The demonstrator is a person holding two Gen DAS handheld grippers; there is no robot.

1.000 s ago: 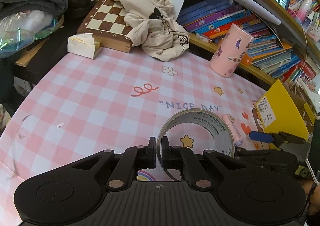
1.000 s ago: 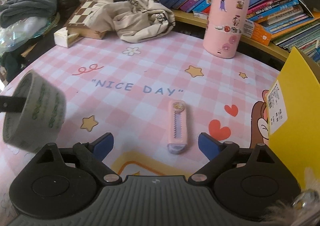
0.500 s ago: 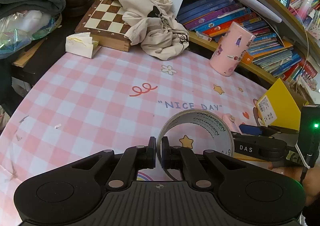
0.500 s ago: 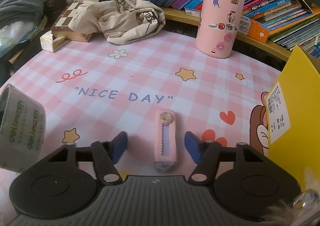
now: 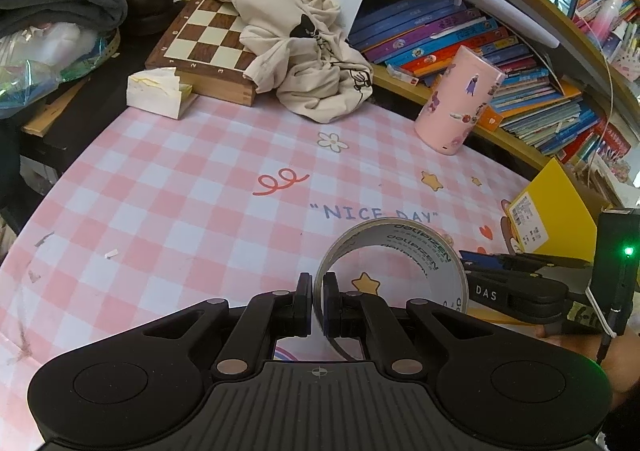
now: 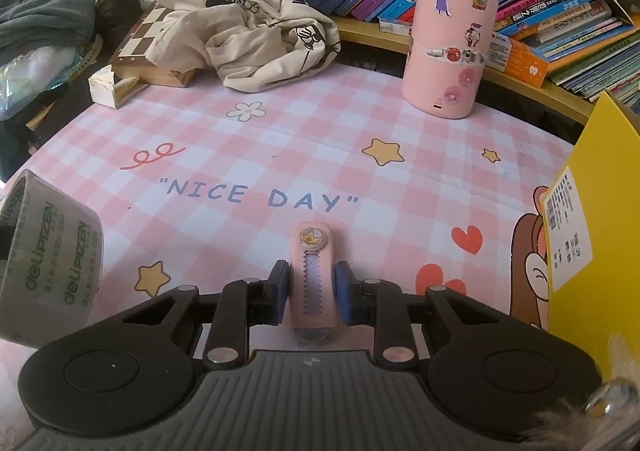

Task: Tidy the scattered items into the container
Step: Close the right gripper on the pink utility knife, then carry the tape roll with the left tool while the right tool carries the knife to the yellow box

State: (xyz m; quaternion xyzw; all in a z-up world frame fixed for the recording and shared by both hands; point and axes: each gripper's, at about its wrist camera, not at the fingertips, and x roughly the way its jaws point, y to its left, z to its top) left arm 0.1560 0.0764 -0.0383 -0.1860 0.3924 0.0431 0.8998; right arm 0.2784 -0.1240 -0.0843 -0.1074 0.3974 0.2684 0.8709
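Your right hand-held gripper (image 6: pixel 310 293) is just closing on the pink utility knife (image 6: pixel 312 283), while your left hand-held gripper (image 5: pixel 318 305) is pinching the tape roll (image 5: pixel 394 271).

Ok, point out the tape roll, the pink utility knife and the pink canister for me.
tape roll (image 5: pixel 420 251): left wrist view, inner printed wall of the ring.
pink utility knife (image 6: pixel 314 287): right wrist view, middle of its body.
pink canister (image 6: pixel 450 39): right wrist view, middle of its side.

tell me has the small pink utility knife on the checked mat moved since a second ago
No. The small pink utility knife lies below the "NICE DAY" lettering as before; only the right gripper closed its jaws on it.
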